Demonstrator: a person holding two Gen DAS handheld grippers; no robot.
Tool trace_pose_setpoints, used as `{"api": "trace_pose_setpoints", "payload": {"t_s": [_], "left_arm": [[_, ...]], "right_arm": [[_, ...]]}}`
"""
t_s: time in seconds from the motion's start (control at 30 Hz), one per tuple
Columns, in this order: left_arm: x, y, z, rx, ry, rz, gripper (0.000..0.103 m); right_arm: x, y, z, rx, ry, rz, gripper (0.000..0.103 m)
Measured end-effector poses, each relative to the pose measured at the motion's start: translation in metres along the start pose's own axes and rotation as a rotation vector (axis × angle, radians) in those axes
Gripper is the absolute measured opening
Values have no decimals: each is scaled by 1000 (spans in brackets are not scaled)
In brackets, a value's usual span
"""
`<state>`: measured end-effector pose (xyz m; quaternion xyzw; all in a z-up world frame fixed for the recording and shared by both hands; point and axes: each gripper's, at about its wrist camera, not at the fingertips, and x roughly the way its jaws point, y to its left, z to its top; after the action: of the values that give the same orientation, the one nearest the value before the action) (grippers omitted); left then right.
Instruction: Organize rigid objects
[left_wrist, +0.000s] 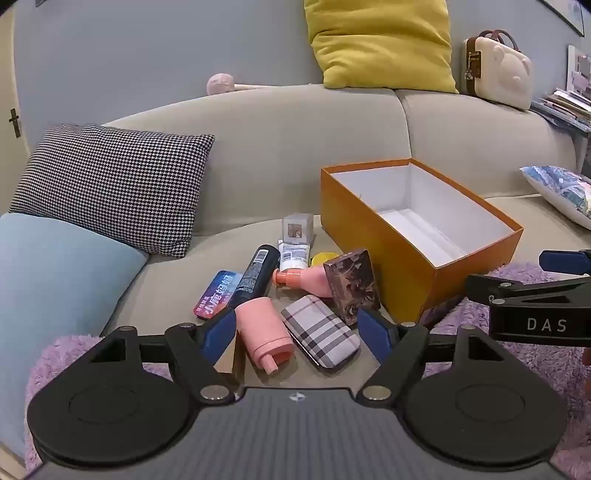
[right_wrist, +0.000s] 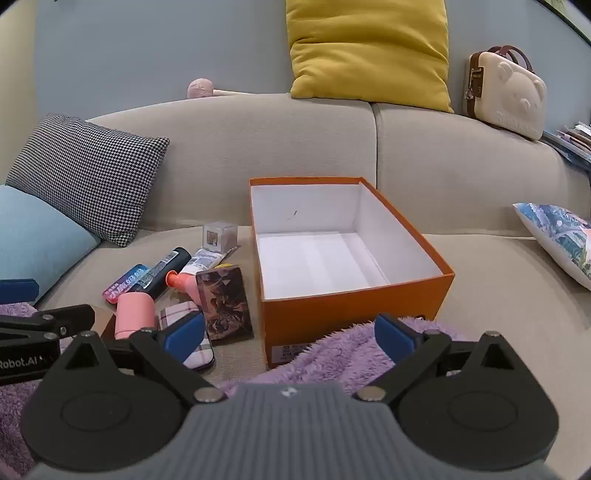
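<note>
Nothing had been packed yet. The orange box (right_wrist: 354, 310) sat open on the beige sofa (right_wrist: 480, 266), centre of the right wrist view, its white inside bare. All the loose items lay in a heap just left of it, in the lower middle of the left wrist view: a pink bottle (left_wrist: 264, 334) on its side, a plaid case (left_wrist: 320, 330) touching it on the right, a marbled brown box (left_wrist: 352, 284) leaning just beside the orange box, a black spray can (left_wrist: 256, 275), a colourful flat tin (left_wrist: 218, 293), a white tube (left_wrist: 293, 254), a second pink bottle with an orange cap (left_wrist: 306, 280) and a small clear cube (left_wrist: 297, 229) farthest back.

The left gripper (left_wrist: 299, 328) had its jaws spread wide and empty, and it hung in front of the heap with the pink bottle and plaid case framed between its blue pads (left_wrist: 219, 328). The right gripper (right_wrist: 291, 338) was likewise wide apart and empty, aimed at the near wall of the orange box above a purple fluffy blanket (right_wrist: 332, 354).

The step in hand looked like the first pick. The next move probably called for lowering the left gripper over the pink bottle, straddling its round body across the narrow way, and closing gently, since it could roll against the plaid case.
</note>
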<state>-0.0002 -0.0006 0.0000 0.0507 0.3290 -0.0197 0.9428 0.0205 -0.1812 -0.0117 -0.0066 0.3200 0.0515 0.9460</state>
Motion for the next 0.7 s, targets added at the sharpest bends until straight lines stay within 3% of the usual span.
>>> {"api": "trace_pose_setpoints", "payload": {"t_s": [0.7], "left_arm": [[-7,0,1,-20,-6,-18,88]], "right_arm": [[1,2,-1,-4,-1,-2,99]]}}
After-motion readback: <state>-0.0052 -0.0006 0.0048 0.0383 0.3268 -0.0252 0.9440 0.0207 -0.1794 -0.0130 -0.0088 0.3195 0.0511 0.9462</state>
